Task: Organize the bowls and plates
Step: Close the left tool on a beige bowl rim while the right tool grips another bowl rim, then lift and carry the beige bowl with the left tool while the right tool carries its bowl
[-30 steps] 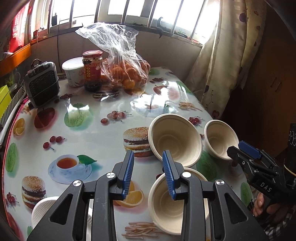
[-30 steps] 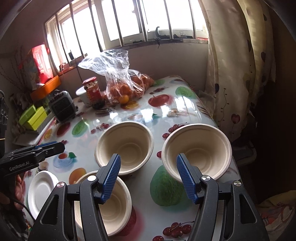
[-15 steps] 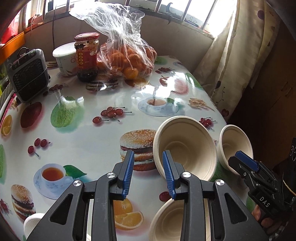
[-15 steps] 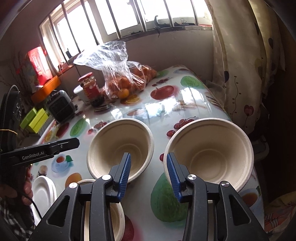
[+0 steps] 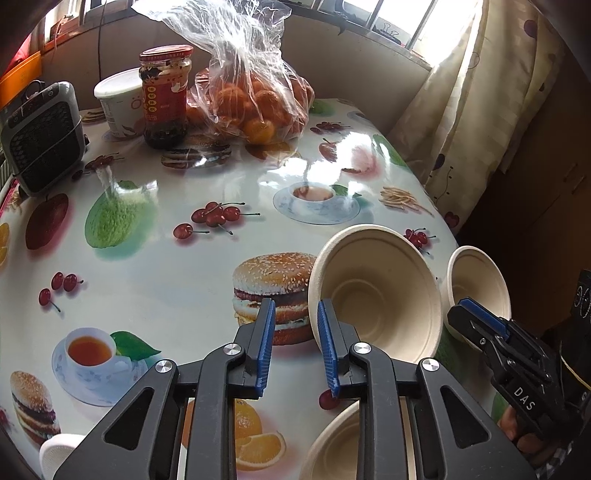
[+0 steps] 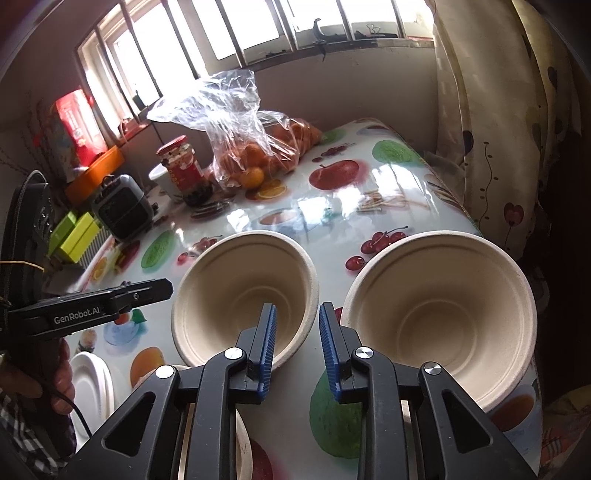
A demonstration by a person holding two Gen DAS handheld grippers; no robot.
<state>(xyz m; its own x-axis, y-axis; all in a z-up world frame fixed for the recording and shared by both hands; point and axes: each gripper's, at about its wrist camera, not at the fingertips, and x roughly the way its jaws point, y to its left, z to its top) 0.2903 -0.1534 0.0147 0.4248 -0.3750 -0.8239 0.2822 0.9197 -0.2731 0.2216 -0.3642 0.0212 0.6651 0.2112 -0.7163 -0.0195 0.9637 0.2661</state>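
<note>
Sunlight from a barred window (image 6: 258, 26) falls across a glossy tabletop (image 5: 155, 280) printed with burgers, cherries, teacups and fruit; a patterned curtain (image 6: 491, 122) hangs at the right. At the far side stand a red-lidded jar (image 5: 165, 94), a white tub (image 5: 118, 101), a clear bag of oranges (image 5: 255, 99) and a small grey heater (image 5: 40, 133).

Three beige bowls sit near the right edge. The middle bowl (image 6: 245, 295) is tilted in the left view, with the right bowl (image 6: 439, 325) just beside it and the near bowl (image 5: 332, 446) largely hidden behind the fingers. A white plate (image 6: 90, 384) lies at the near left, cut off by the hand holding the other tool.

The left gripper (image 5: 295, 347) is closing with its fingers slightly apart; its right finger appears to touch that bowl's rim, and nothing lies between them. The right gripper (image 6: 295, 347) is closing too, fingers still apart, straddling the middle bowl's near-right rim; whether they press it is hard to tell.
</note>
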